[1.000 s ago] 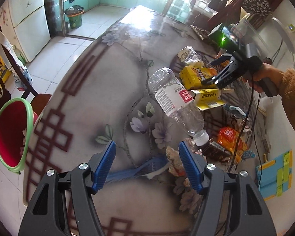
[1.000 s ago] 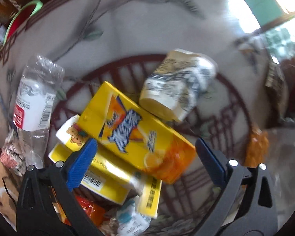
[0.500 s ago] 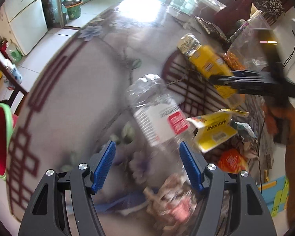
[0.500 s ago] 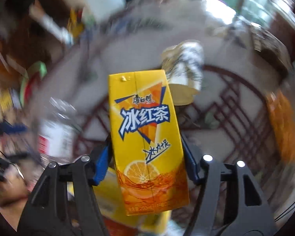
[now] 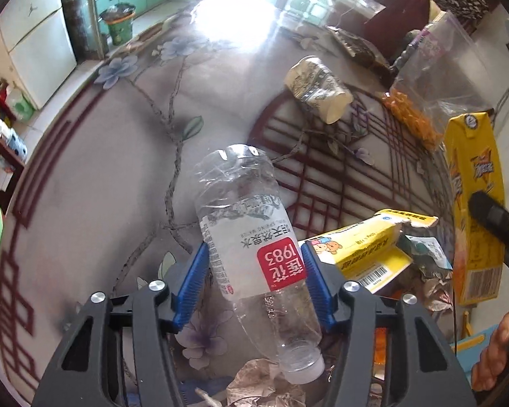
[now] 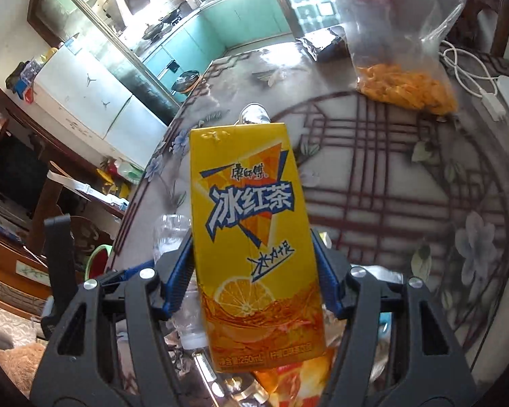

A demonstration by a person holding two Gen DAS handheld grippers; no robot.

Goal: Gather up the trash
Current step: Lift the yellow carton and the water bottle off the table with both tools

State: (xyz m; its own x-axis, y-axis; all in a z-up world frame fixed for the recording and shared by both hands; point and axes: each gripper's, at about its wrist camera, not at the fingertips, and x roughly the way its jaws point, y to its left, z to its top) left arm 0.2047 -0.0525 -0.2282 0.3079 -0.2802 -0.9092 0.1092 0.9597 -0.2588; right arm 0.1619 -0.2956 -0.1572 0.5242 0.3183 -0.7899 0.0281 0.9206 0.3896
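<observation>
Left wrist view: the left gripper [image 5: 254, 285] is closing its blue pads on the label of the bottle [image 5: 251, 247], the landmark for this legend; a second ago the jaws were standing wide apart with the bottle lying free on the table [image 5: 85, 186]. The bottle is now sitting cap toward the camera, over crumpled paper [image 5: 264, 386]. Just right of the bottle, a torn yellow box [image 5: 359, 247] is lying on other wrappers. Farther right, the carton [image 5: 475, 210] is being held upright by the right gripper [image 6: 254, 271], whose jaws are clamping its two sides; a second ago they were open above it as it lay flat beside the box. Beyond the bottle, a paper cup [image 5: 317, 91] is lying on its side, and right of the cup a clear bag [image 5: 434, 78] of orange snacks is standing. Far beyond the bottle, on the kitchen floor, a bin [image 5: 117, 23] is standing.

Judgement: both hands are now loaded, so two pieces are ready for carrying off; the box, cup and wrappers are remaining for later passes.
</observation>
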